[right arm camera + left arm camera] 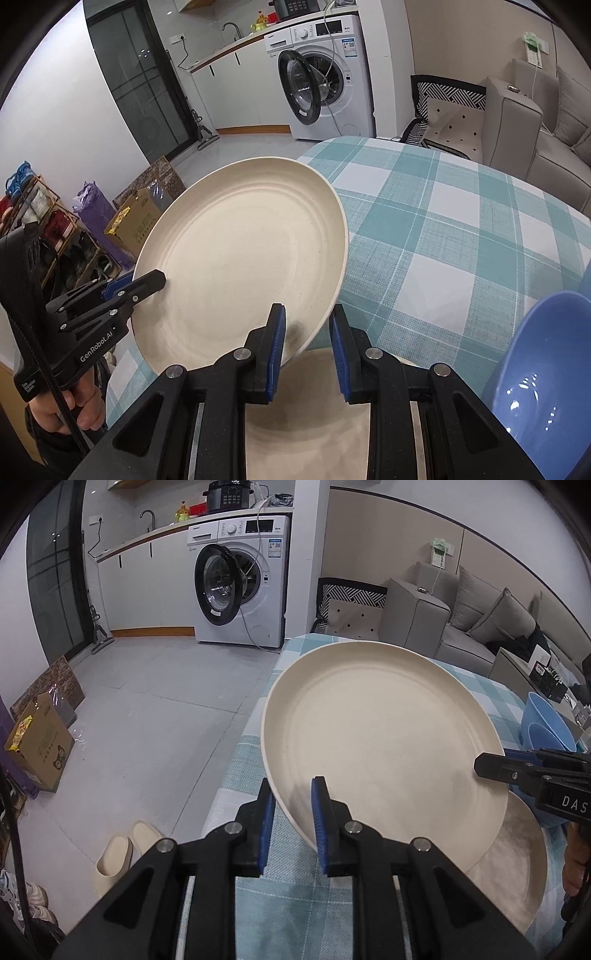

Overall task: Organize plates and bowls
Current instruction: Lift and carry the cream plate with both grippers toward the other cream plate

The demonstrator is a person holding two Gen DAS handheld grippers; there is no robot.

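Observation:
A cream plate (384, 738) is held tilted above the checked tablecloth (258, 915); it also shows in the right wrist view (240, 251). My left gripper (293, 823) straddles the plate's near-left rim, jaws closed on it. My right gripper (306, 350) straddles the opposite rim, jaws closed on it; it also shows in the left wrist view (491, 766). The left gripper appears in the right wrist view (147, 282). A second cream plate (517, 871) lies flat on the table under the lifted one, also in the right wrist view (314, 424).
Blue bowls (543, 723) sit on the table to the right; one blue bowl is close in the right wrist view (546, 373). The table edge (236, 760) drops to the floor on the left. A washing machine (240, 579) and a sofa (480, 620) stand beyond.

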